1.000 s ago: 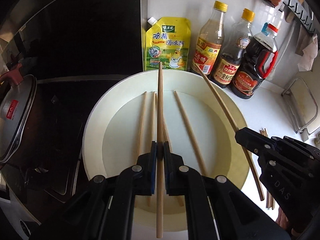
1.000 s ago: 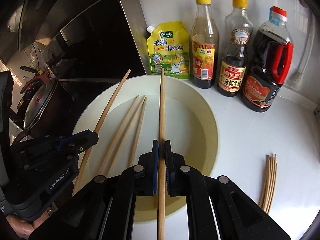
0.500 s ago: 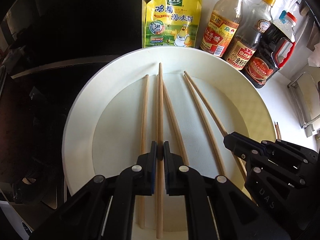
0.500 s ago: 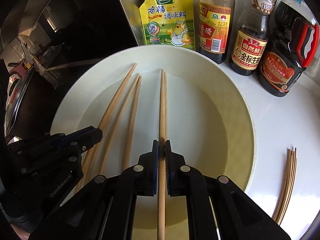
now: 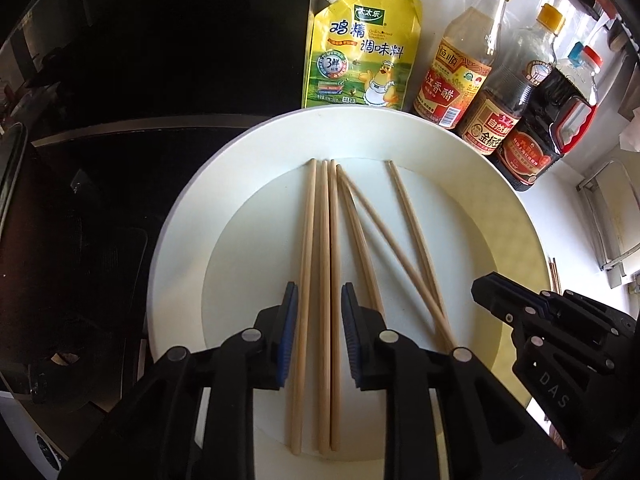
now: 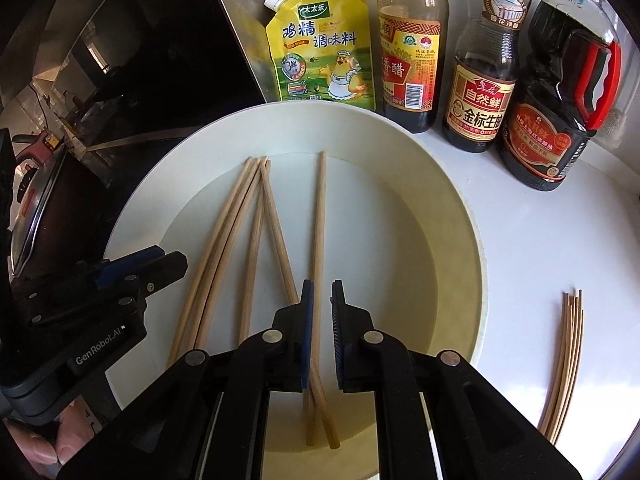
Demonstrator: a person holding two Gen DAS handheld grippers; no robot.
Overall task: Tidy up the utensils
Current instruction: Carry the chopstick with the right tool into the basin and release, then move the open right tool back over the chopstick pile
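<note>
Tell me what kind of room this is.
Most likely a home kitchen: sauce bottles and a seasoning pouch line the counter beside a dark stove, with chopsticks on a plate.

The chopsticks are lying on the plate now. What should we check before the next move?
1. Left tool let go: ok, jaws opening, pads clear of the chopsticks.
2. Right tool let go: ok, jaws apart.
3. Chopsticks inside the plate: ok.
4. All lined up: not ok, a crossed pair on the right.
5. Nothing left outside: not ok, a stick bundle lies beside the plate.
</note>
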